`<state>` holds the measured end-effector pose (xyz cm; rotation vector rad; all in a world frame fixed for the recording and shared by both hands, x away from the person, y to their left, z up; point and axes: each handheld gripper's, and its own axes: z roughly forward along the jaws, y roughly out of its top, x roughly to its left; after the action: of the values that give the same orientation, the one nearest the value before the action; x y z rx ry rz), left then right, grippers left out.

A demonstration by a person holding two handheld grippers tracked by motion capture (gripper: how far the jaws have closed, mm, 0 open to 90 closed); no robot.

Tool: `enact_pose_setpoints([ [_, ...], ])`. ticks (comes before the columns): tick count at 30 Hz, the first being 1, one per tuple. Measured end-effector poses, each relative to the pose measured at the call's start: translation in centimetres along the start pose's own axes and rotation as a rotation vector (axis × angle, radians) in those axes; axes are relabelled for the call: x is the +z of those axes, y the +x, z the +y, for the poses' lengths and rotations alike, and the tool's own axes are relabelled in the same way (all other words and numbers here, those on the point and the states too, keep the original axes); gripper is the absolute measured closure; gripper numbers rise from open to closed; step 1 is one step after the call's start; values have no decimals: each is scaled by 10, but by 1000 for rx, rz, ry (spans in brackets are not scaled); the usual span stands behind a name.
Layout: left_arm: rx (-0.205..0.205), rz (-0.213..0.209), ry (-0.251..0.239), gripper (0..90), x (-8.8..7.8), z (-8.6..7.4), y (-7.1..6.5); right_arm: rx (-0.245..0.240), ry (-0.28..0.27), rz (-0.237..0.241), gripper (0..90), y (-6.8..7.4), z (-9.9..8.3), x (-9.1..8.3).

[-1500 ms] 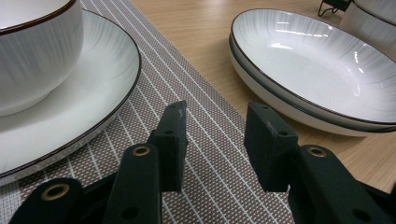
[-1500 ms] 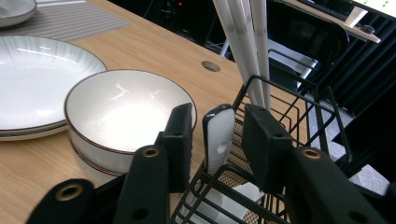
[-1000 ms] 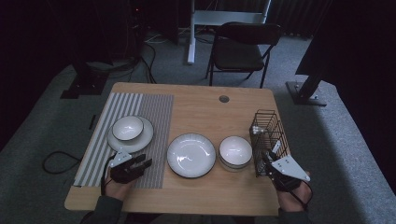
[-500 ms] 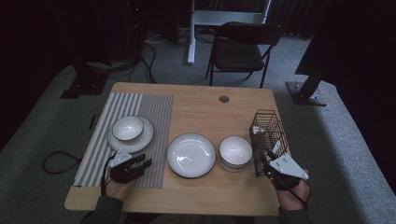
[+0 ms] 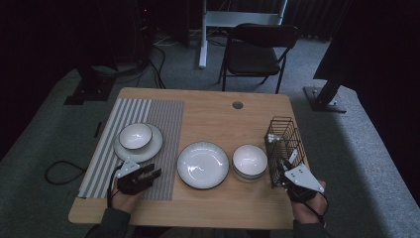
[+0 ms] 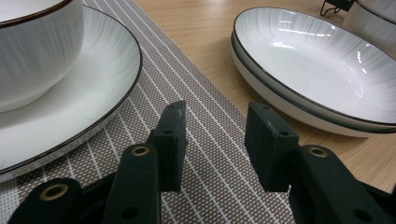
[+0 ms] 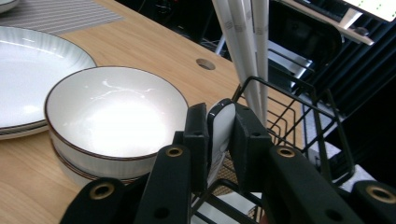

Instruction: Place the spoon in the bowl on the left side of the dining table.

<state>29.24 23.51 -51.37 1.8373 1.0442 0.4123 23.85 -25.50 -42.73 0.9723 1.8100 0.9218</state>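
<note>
My right gripper (image 7: 219, 135) stands at the near end of a black wire basket (image 5: 283, 136) at the table's right edge. Its jaws have just been closing and now press on a flat white, dark-rimmed piece (image 7: 220, 122), likely a spoon, standing in the basket (image 7: 322, 116). Several white sticks (image 7: 247, 46) stand upright behind it. My left gripper (image 5: 153, 173) rests open over a grey striped placemat (image 5: 163, 119) with nothing between its jaws (image 6: 215, 140). It points between a plate (image 6: 93, 84) carrying a small bowl (image 6: 32, 51) and a deep white plate (image 6: 317, 60).
On the wooden table (image 5: 223, 114), the deep plate (image 5: 203, 164) sits at the centre front, with stacked white bowls (image 5: 249, 160) to its right beside the basket. The bowl on its plate (image 5: 135, 135) lies on the placemat. A folding chair (image 5: 252, 54) stands beyond the table.
</note>
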Motion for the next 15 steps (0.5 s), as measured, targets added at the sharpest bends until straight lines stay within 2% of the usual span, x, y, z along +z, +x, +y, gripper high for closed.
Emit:
enact_pose_setpoints([
  [15, -3, 3, 3, 592, 0, 0, 0, 15, -5, -7, 808, -6, 2, 0],
])
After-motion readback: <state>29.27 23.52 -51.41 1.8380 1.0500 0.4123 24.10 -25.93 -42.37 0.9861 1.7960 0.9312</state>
